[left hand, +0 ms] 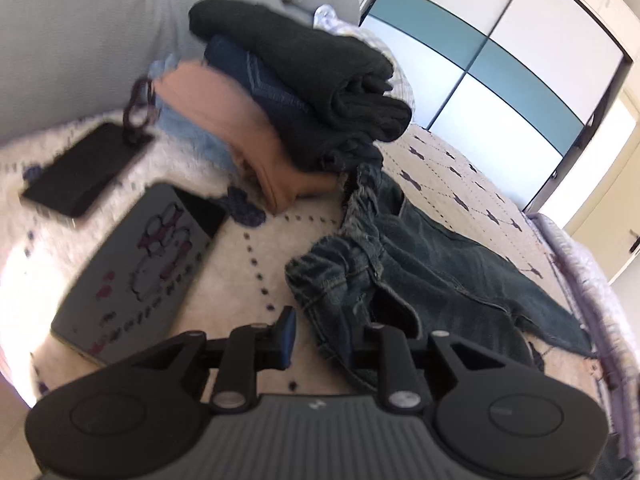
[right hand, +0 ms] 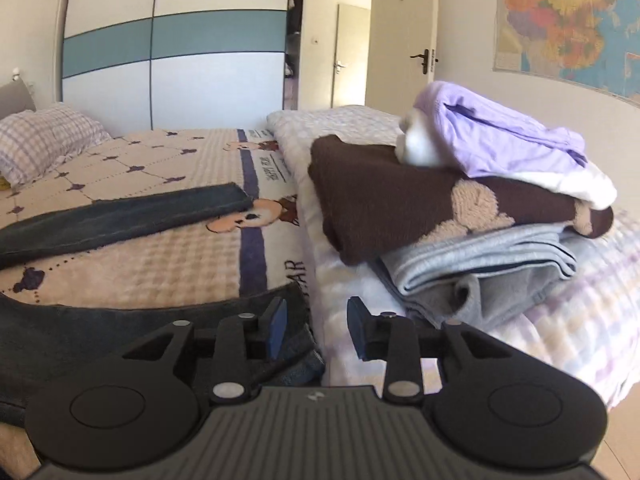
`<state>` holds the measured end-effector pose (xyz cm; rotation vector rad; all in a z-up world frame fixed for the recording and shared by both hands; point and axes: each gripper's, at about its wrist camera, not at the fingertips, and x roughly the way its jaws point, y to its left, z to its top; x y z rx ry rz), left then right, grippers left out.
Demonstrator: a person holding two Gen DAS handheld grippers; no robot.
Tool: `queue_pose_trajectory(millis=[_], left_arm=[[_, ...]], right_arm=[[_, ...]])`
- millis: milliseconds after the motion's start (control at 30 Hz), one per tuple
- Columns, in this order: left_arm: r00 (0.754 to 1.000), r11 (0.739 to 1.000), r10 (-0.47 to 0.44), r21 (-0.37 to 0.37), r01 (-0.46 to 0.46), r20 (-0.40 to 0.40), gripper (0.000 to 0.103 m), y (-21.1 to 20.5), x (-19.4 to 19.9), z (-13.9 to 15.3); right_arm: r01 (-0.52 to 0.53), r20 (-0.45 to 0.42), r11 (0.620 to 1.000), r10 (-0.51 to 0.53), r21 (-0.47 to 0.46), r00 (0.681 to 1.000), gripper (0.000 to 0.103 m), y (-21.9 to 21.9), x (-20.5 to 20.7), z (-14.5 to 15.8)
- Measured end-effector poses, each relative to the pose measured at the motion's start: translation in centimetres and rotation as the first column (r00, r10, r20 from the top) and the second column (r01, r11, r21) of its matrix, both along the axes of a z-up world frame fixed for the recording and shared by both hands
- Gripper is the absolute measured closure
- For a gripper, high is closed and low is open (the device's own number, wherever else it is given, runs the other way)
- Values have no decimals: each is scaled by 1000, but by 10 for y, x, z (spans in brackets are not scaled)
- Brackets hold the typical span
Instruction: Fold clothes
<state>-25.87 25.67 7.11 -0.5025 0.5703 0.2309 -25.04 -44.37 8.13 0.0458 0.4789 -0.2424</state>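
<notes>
Dark blue jeans [left hand: 400,264] lie spread on the patterned bedspread [left hand: 248,264], with the bunched waistband near my left gripper [left hand: 326,336]. That gripper is open, and the waistband cloth lies between its fingers, hiding the right fingertip. In the right wrist view the jeans' legs [right hand: 120,220] stretch across the bed, and a hem [right hand: 296,356] lies under my right gripper [right hand: 316,330]. The right gripper is open and empty, low over the bed's edge.
A stack of folded clothes [left hand: 304,92] sits by the grey headboard [left hand: 80,32]. A tablet [left hand: 132,276] and a phone [left hand: 80,168] lie on the bed. A second pile of clothes [right hand: 460,200] rests on a folded quilt [right hand: 560,320]. Wardrobe [right hand: 176,52] and door [right hand: 404,32] stand behind.
</notes>
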Motion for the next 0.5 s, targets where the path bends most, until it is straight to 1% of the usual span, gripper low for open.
queue_pose_trajectory(millis=[67,133,167,233,300,333,400,500], left_arm=[[1000,999,-4,48,3,14,76,-6,3,10],[998,996,-50,80,48,23,62,-17,11,16],[996,991,-86,103,84,12,59,-25,17,17],[988,975,-154,163,154,-18,59,-43,30,16],[980,957,-195,211,199,-41,59,-60,39,13],[976,951,-214,219,220,-48,59,-66,43,11],[966,944,-254,203,260,-55,58,-73,50,6],[952,933,-295,188,306,-86,55,-82,60,-6]], right_arm=[[-71,-31,996,73,52,997,64,1,17,-2],[-178,-84,982,183,68,980,63,20,42,-10],[-227,-105,972,232,57,967,61,31,52,-15],[-335,-143,942,334,16,932,58,58,71,-24],[-425,-180,905,412,-38,893,50,78,87,-32],[-456,-198,888,437,-60,877,49,85,95,-35],[-504,-246,860,473,-78,846,46,94,113,-40],[-599,-327,797,549,-72,769,46,102,131,-47]])
